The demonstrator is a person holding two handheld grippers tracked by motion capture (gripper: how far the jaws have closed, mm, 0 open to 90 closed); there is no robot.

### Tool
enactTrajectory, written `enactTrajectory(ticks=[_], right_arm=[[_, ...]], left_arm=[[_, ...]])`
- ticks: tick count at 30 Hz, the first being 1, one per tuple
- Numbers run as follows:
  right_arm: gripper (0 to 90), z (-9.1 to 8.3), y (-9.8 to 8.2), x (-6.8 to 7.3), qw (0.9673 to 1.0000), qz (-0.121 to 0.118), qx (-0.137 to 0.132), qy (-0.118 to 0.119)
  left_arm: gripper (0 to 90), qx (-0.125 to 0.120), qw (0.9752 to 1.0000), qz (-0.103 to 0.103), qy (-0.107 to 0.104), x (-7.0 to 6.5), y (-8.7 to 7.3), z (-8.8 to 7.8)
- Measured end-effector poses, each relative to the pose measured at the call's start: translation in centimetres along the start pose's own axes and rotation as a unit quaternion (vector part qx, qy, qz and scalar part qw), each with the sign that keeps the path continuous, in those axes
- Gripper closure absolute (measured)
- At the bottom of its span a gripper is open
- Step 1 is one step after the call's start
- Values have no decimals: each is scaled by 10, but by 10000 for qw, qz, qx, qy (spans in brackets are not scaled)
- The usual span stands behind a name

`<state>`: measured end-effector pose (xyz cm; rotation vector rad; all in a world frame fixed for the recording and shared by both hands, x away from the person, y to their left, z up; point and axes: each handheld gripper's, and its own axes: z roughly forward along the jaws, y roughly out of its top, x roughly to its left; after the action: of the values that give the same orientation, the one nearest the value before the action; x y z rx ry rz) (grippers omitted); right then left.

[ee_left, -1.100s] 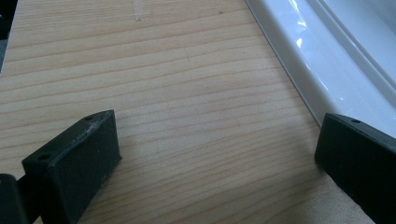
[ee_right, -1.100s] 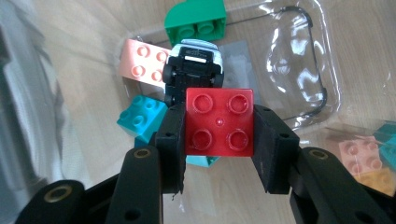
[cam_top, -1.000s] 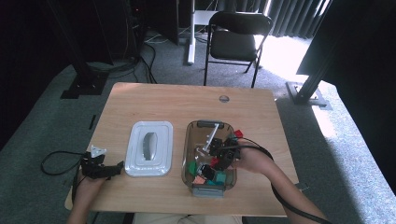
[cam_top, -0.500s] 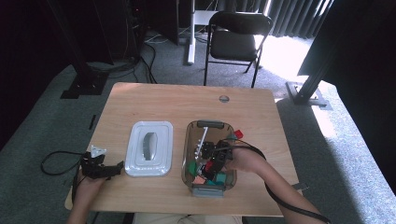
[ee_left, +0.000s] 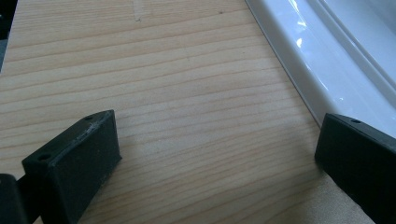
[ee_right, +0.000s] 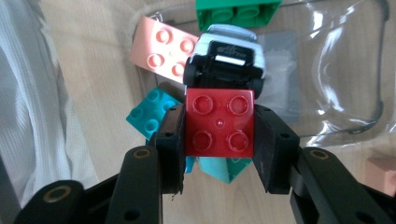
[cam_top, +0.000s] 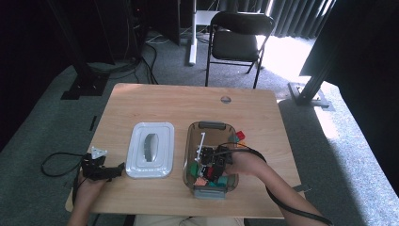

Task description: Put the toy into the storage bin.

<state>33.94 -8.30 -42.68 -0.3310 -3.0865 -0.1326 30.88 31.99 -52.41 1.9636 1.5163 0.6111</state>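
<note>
A clear plastic bin (cam_top: 211,157) stands on the tabletop (cam_top: 179,103), right of the middle. It holds a heap of toy bricks at its near end. The right gripper view shows a pink brick (ee_right: 161,49), a green brick (ee_right: 236,10), teal bricks (ee_right: 149,114) and a small toy car (ee_right: 226,56) lying inside the bin.

The right gripper (cam_top: 212,162) is down inside the bin. Its fingers (ee_right: 170,147) are closed on a red brick (ee_right: 219,122), one on each side, with the four studs facing the camera. The toy car is touching the far edge of the red brick.

Compared with a second ago, the right gripper has come a little lower and closer to the near end of the bin. The left gripper (cam_top: 101,169) has stayed in place.

The white lid (cam_top: 150,149) with a grey handle lies flat just left of the bin. The left gripper rests on the tabletop near the lid's near left corner, its fingers (ee_left: 74,158) spread apart with only bare wood between them. A red piece (cam_top: 240,136) lies just beside the bin's right wall. A black folding chair (cam_top: 237,40) stands beyond the tabletop.
</note>
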Motion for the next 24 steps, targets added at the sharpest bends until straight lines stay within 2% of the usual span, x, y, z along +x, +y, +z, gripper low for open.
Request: enactTrajectory(ticks=[2,7,12,13,17,19,24], right_arm=[[560,2,0,1,10000,1,36,-24],[522,0,0,0,9998,163,-88,-7],[505,-9,-3,-2,9990,276,-350,31],[490,-15,-6,-3,9982,340,-495,8],[484,-27,-13,-7,9955,553,-770,-75],[478,-29,-15,-7,9951,581,-802,-84],[449,-41,-30,-14,9887,882,-1205,-105]], left_arm=[[5,0,10000,1,1,0,0,0],[5,0,10000,0,1,0,0,0],[5,0,10000,0,0,0,0,0],[5,-2,10000,-1,0,0,0,0],[5,-15,10000,-15,2,0,0,0],[5,-9,10000,-8,1,0,0,0],[5,-9,10000,-7,1,0,0,0]])
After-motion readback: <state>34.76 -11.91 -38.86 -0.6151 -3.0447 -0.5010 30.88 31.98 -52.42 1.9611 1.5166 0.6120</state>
